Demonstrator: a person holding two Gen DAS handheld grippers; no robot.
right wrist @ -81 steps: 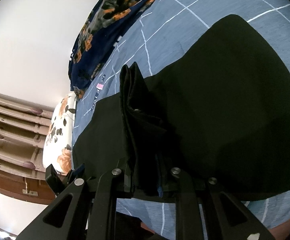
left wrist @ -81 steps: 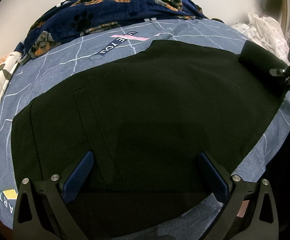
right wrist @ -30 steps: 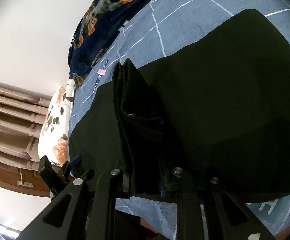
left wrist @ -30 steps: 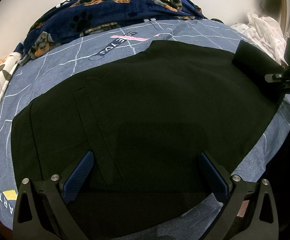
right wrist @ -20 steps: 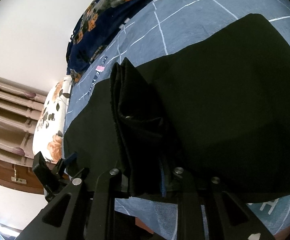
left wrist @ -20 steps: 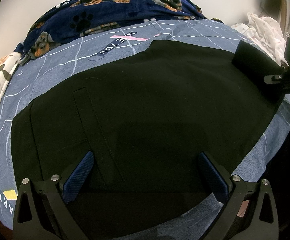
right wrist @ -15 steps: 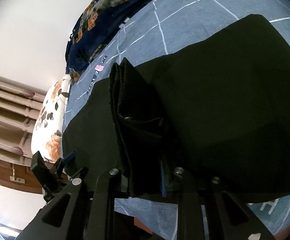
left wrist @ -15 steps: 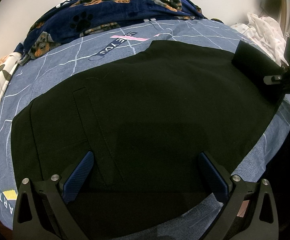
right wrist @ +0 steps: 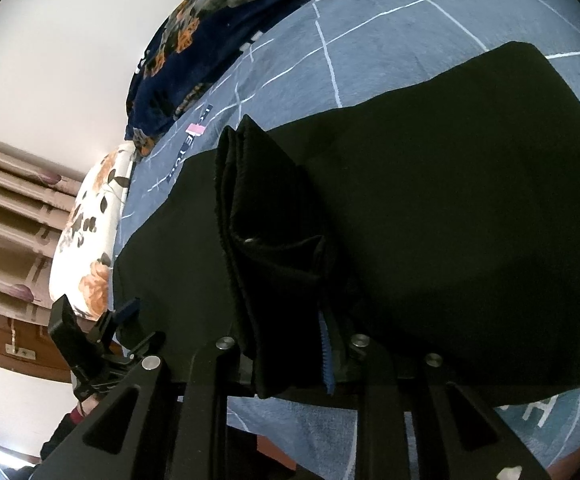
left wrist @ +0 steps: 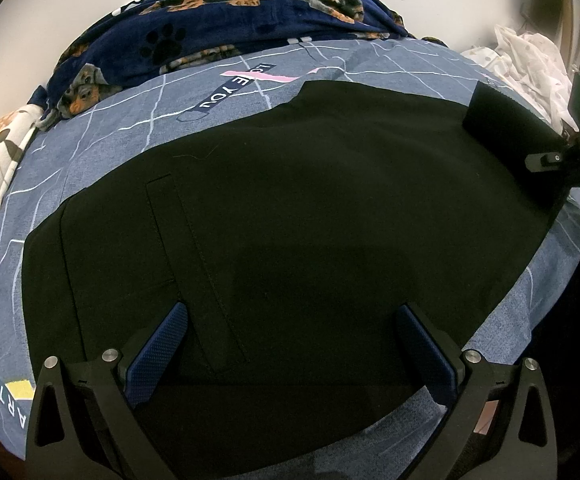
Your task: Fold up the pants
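While the right gripper [right wrist: 290, 344] pinches a thick bunch of the black pants [left wrist: 309, 220] at the bed's [left wrist: 102, 132] edge and the left gripper [left wrist: 290, 344] hovers open, that bunch could slip and unfold.

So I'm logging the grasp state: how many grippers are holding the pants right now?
1. The right gripper is shut on a bunched end of the black pants. The left gripper hangs open above the pants, its fingers gripping nothing.

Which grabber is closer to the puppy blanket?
Hard to call. The left gripper and the right gripper both sit at the pants' near edge, far from the blanket.
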